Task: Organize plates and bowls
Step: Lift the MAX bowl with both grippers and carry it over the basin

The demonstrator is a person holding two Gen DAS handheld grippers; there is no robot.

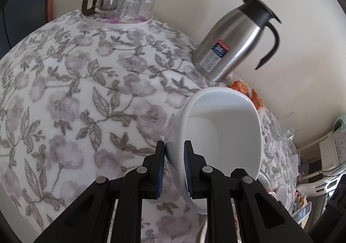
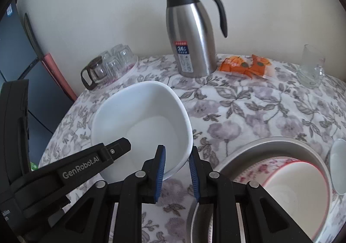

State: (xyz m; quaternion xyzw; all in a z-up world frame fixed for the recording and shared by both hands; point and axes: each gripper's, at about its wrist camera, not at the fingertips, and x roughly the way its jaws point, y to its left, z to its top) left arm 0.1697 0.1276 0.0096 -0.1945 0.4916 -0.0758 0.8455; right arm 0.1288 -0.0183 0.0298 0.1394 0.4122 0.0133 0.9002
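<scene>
White bowl (image 2: 142, 126) pinched at opposite rims by 2 grippers, left gripper (image 1: 174, 169) and right gripper (image 2: 177, 169); uneven lifting risks slippage onto table (image 2: 248, 113).

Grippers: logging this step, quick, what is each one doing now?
Left gripper: shut on white bowl rim.
Right gripper: shut on the same bowl's rim.

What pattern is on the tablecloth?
Grey-purple flowers and leaves on white; the tablecloth shows best in the left wrist view.

Steel jug (image 2: 191, 35) behind open cloth (image 2: 248, 113)
</scene>
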